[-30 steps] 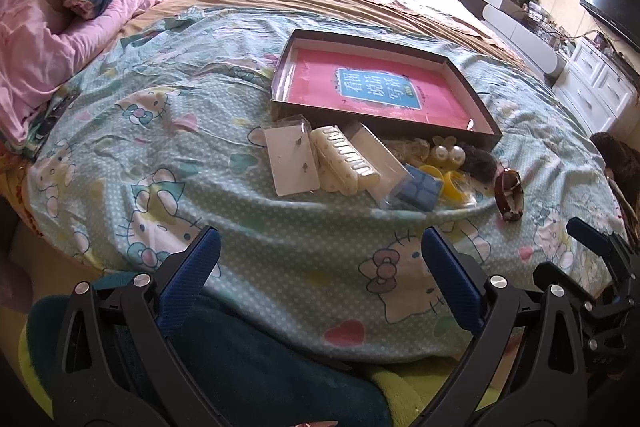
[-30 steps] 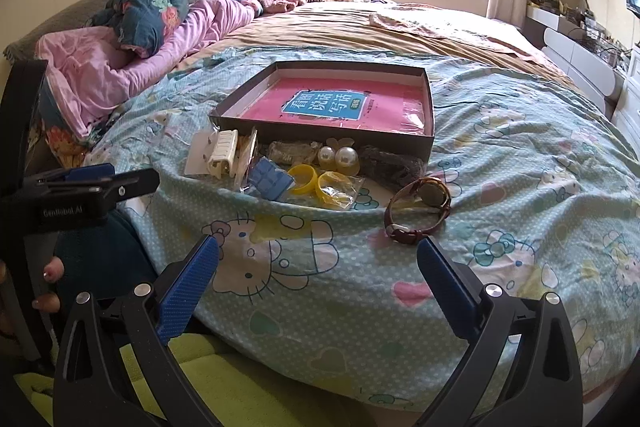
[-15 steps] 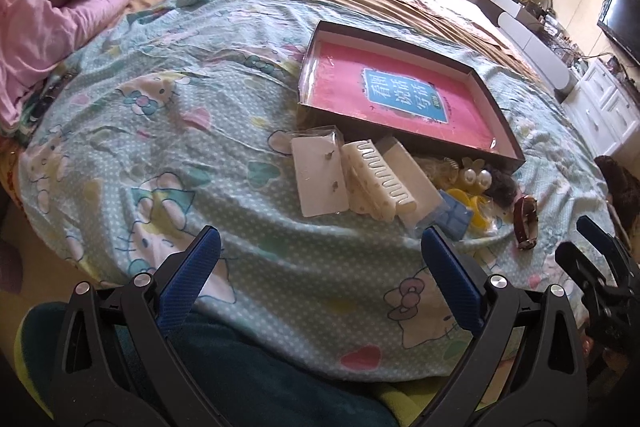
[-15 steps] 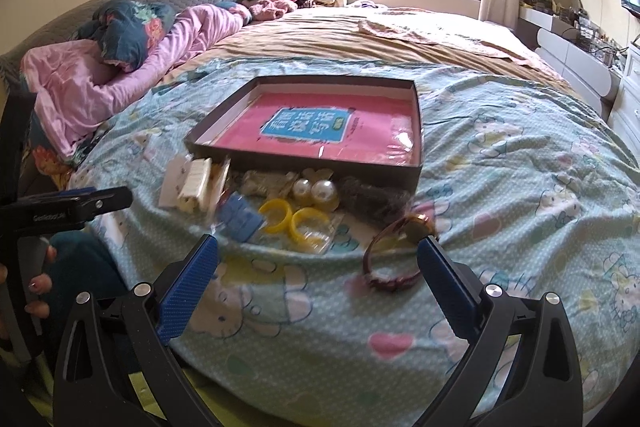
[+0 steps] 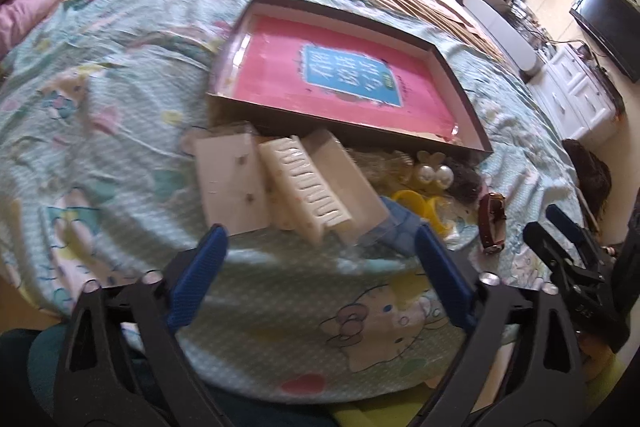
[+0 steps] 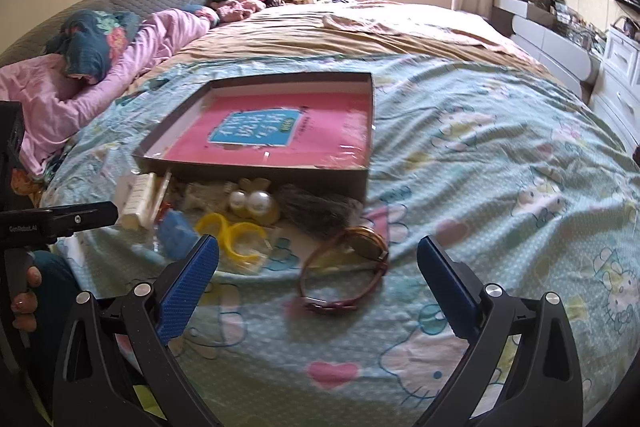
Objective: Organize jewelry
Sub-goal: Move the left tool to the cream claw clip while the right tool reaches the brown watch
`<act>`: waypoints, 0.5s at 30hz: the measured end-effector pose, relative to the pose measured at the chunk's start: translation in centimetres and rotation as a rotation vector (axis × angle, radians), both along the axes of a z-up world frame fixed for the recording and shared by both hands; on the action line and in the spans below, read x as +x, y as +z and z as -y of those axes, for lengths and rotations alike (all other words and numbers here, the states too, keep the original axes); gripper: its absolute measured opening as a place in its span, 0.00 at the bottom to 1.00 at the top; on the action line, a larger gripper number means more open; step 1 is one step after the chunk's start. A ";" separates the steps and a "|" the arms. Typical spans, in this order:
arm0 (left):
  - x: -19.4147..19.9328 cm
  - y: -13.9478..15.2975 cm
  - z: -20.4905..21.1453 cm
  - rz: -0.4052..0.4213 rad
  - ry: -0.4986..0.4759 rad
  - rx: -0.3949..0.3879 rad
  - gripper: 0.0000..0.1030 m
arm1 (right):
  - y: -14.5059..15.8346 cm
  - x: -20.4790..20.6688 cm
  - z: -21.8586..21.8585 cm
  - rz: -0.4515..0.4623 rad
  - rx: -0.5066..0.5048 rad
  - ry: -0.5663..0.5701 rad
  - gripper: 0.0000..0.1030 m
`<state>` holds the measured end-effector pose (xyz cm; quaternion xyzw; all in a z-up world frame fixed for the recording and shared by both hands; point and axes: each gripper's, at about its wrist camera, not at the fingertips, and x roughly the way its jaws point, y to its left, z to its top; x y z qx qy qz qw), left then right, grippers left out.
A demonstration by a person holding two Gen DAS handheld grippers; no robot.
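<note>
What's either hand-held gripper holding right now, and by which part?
Nothing. The left hand-held gripper has empty, closing jaws short of the white ridged plastic hair clip. The right hand-held gripper is open above the dark red leather-strap wristwatch, not touching it.

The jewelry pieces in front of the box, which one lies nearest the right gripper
The wristwatch, with its dark red strap and round gold-toned face. It lies on the bedspread just ahead of the right gripper, closer than the yellow rings and pearl earrings.

Black gripper frames (image 6: 318,267), blue ribbed jaws, silver screws.
</note>
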<state>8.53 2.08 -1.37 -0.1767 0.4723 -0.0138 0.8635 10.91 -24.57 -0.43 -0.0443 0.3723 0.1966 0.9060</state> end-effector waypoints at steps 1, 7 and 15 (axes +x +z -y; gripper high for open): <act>0.3 -0.2 0.0 -0.007 0.000 -0.005 0.76 | -0.1 0.1 0.2 -0.003 0.000 -0.006 0.96; 1.4 -1.2 -0.2 -0.036 0.011 -0.017 0.57 | -0.8 0.7 1.4 -0.017 0.008 -0.032 0.96; 2.7 -1.8 -0.2 -0.040 0.001 -0.011 0.44 | -2.1 1.8 2.0 -0.036 -0.008 -0.045 0.96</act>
